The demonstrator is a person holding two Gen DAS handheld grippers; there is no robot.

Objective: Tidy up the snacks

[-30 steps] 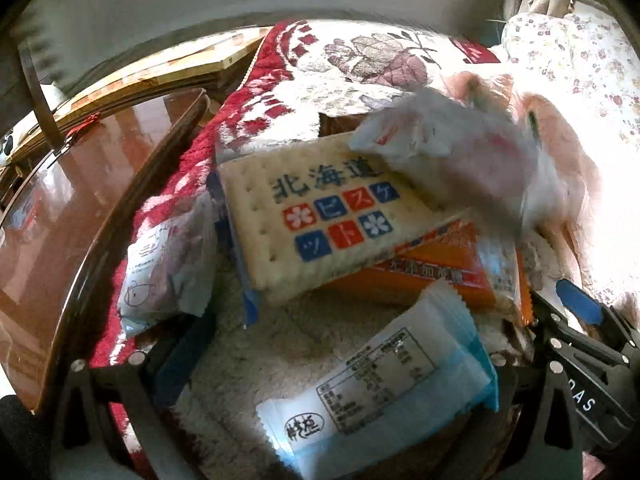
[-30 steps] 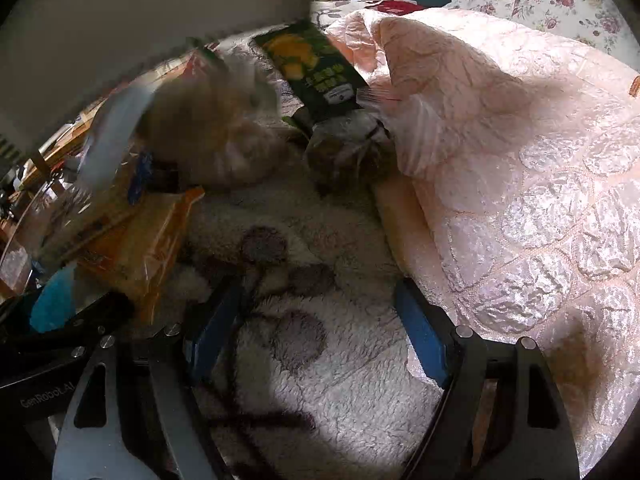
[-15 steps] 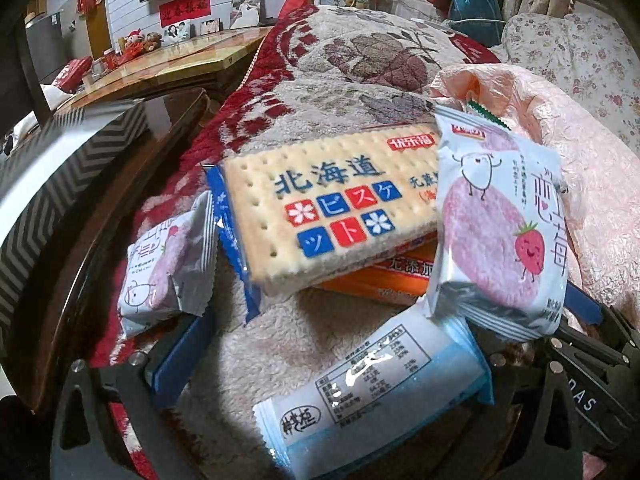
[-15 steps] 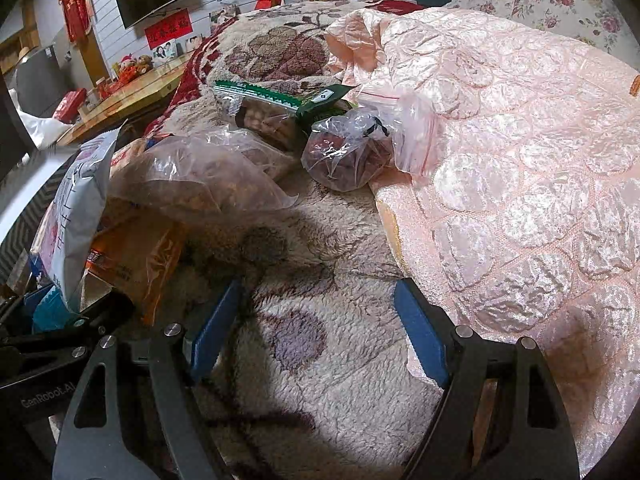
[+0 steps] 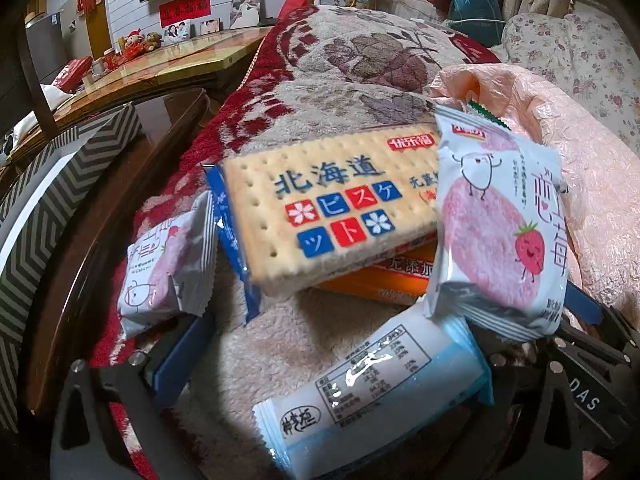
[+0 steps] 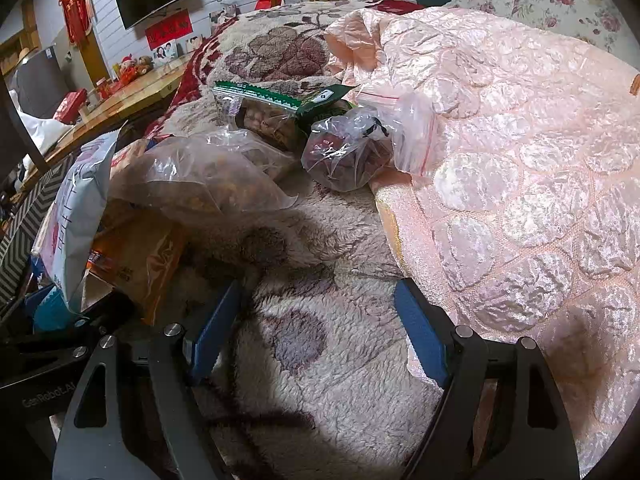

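Observation:
Snacks lie heaped on a fleece blanket (image 5: 256,344). A big cracker pack (image 5: 328,208) rests on an orange pack (image 5: 392,280). A strawberry pastry pack (image 5: 496,232) leans on its right end, and a smaller one (image 5: 168,264) lies at the left. A light blue bar pack (image 5: 376,392) lies between the fingers of my open left gripper (image 5: 332,360). My right gripper (image 6: 318,328) is open over bare blanket with nothing in it. Beyond it lie a clear bag of nuts (image 6: 200,180), a green-edged pack (image 6: 272,116) and a bag of dark fruit (image 6: 348,156).
A pink quilt (image 6: 520,160) rises along the right. A dark wooden table (image 5: 100,216) borders the blanket on the left, with a chevron-patterned box (image 5: 60,184) over it. The right gripper's body (image 5: 592,360) sits close beside the left one.
The snacks were tumbling and blurred a second ago and now lie still. The grey box that filled the top of both views has drawn away to the left. Neither gripper moved.

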